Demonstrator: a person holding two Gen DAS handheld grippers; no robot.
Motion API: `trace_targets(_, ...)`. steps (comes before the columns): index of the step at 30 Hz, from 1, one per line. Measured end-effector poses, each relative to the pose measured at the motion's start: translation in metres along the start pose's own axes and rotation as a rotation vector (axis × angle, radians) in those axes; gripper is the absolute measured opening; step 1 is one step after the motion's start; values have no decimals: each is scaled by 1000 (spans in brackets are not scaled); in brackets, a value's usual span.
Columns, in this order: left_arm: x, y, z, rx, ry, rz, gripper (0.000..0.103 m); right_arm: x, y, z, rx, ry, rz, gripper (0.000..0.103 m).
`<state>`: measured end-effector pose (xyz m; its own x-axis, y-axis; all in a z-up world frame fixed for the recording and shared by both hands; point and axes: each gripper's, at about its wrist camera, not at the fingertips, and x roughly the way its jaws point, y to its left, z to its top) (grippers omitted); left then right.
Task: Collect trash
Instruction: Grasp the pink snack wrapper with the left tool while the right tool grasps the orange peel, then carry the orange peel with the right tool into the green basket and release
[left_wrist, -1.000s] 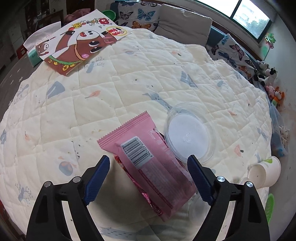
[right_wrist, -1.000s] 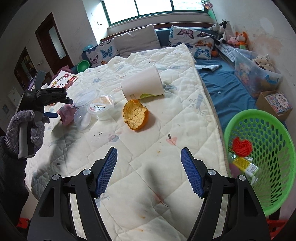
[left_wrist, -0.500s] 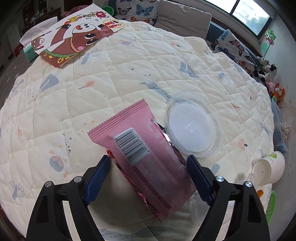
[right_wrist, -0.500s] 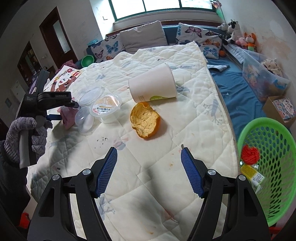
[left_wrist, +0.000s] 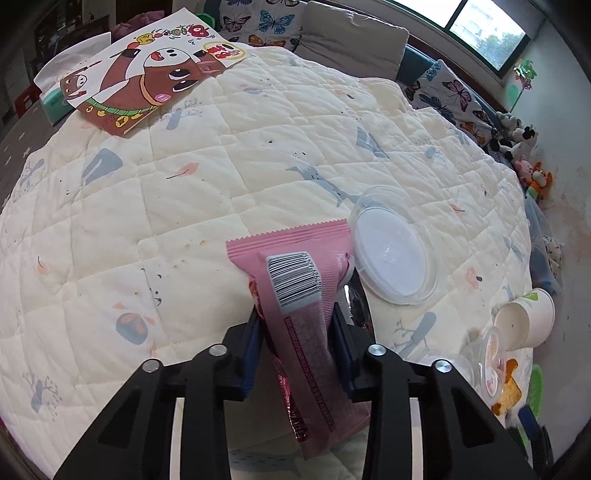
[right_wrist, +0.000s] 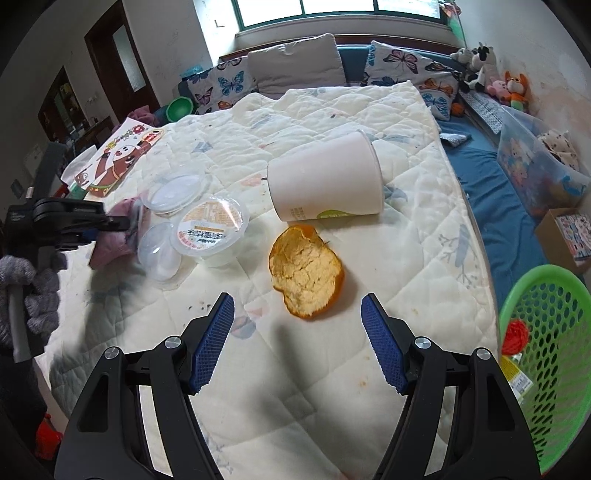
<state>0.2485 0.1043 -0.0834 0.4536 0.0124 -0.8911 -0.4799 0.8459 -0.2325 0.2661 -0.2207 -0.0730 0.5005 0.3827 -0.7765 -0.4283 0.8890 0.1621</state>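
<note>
My left gripper (left_wrist: 297, 332) is shut on a pink snack wrapper (left_wrist: 295, 280) with a barcode, on the cream quilt (left_wrist: 184, 184). A clear plastic lid (left_wrist: 391, 251) lies just right of the wrapper. My right gripper (right_wrist: 297, 343) is open and empty, just short of an orange peel (right_wrist: 304, 273). Beyond the peel lie a tipped white paper cup (right_wrist: 325, 188), a clear tub with a printed lid (right_wrist: 210, 229) and a clear lid (right_wrist: 177, 188). The left gripper (right_wrist: 122, 223) shows in the right wrist view holding the wrapper (right_wrist: 114, 243).
A green trash basket (right_wrist: 546, 354) with some trash inside stands on the floor right of the bed. A cartoon picture book (left_wrist: 144, 77) lies at the quilt's far left corner. Pillows (right_wrist: 295, 62) and soft toys (right_wrist: 506, 85) line the far side. A cardboard box (right_wrist: 569, 236) sits on the blue mat.
My left gripper has closed on the pink wrapper, crumpling it between the fingers. My right gripper has moved forward toward the orange peel and stays open.
</note>
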Motion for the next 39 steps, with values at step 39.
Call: trace_targets(39, -88, -86, -59, 320, -45, -301, 26, -56, -29, -33, 104, -81, -138, 38)
